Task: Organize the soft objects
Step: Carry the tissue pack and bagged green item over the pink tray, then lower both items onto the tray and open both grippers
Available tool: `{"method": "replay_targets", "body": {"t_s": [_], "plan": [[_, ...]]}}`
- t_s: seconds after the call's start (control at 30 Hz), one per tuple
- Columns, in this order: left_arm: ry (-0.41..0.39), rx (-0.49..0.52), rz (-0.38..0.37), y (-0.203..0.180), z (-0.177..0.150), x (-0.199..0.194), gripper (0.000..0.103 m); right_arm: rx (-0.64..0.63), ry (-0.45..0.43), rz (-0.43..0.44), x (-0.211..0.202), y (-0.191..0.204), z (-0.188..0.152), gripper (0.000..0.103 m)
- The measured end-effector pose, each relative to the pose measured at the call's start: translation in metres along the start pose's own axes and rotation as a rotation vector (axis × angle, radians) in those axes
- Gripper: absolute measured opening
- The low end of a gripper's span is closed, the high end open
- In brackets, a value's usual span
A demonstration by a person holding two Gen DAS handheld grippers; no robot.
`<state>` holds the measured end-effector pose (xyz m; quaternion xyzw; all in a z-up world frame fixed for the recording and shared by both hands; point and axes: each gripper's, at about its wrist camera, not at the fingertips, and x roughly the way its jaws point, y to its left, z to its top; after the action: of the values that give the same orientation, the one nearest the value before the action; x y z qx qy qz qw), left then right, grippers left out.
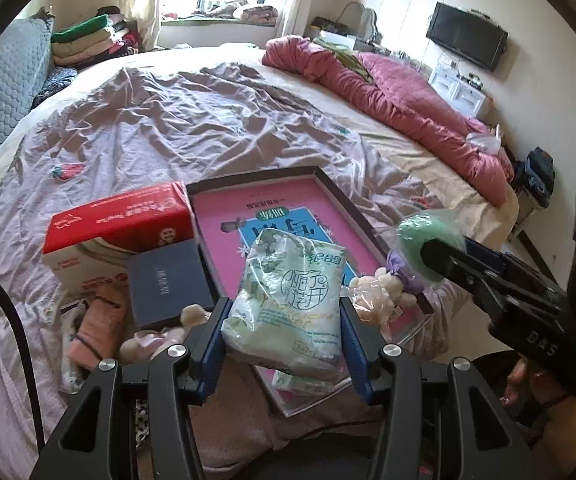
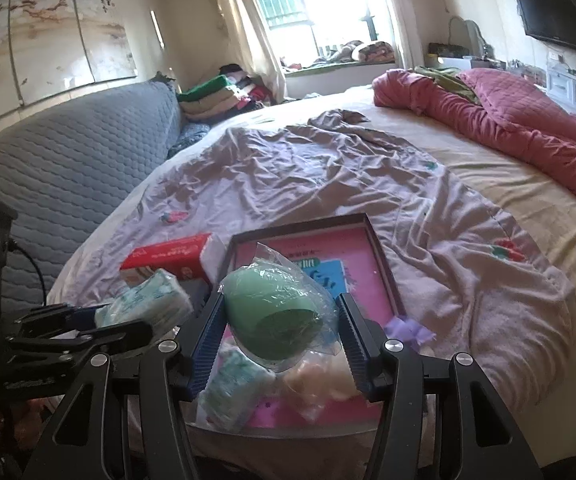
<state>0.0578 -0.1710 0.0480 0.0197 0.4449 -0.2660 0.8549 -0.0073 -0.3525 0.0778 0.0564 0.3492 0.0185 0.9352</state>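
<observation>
My left gripper (image 1: 284,312) is shut on a white-green soft tissue pack (image 1: 288,300) and holds it above the near end of a dark-rimmed tray with a pink liner (image 1: 272,196). My right gripper (image 2: 280,320) is shut on a green sponge in a clear bag (image 2: 272,316), above the same tray (image 2: 384,272). The sponge also shows at the right of the left wrist view (image 1: 428,240). The left-held pack shows at the left of the right wrist view (image 2: 156,300). A second tissue pack (image 2: 232,392) and a bagged beige plush (image 2: 320,388) lie in the tray.
A red-white tissue box (image 1: 120,232) and a dark blue box (image 1: 168,280) sit left of the tray on the wrinkled lilac sheet (image 1: 168,128). A pink sock (image 1: 96,328) and a plush (image 1: 160,340) lie near them. A rolled pink quilt (image 1: 388,96) lies far right, a grey headboard (image 2: 68,160) left.
</observation>
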Motion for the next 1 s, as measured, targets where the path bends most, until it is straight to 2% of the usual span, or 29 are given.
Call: {"method": "replay_targets", "body": {"t_s": [0.47, 1.0], "plan": [[0.093, 0.009, 0.019, -0.001, 0.005, 0.054, 0.052, 0.064, 0.028, -0.072, 0.014, -0.037, -0.009, 0.058], [0.162, 0.031, 0.039, 0.000, 0.009, 0.092, 0.052, 0.025, 0.145, -0.082, 0.096, -0.032, 0.000, 0.058]]}}
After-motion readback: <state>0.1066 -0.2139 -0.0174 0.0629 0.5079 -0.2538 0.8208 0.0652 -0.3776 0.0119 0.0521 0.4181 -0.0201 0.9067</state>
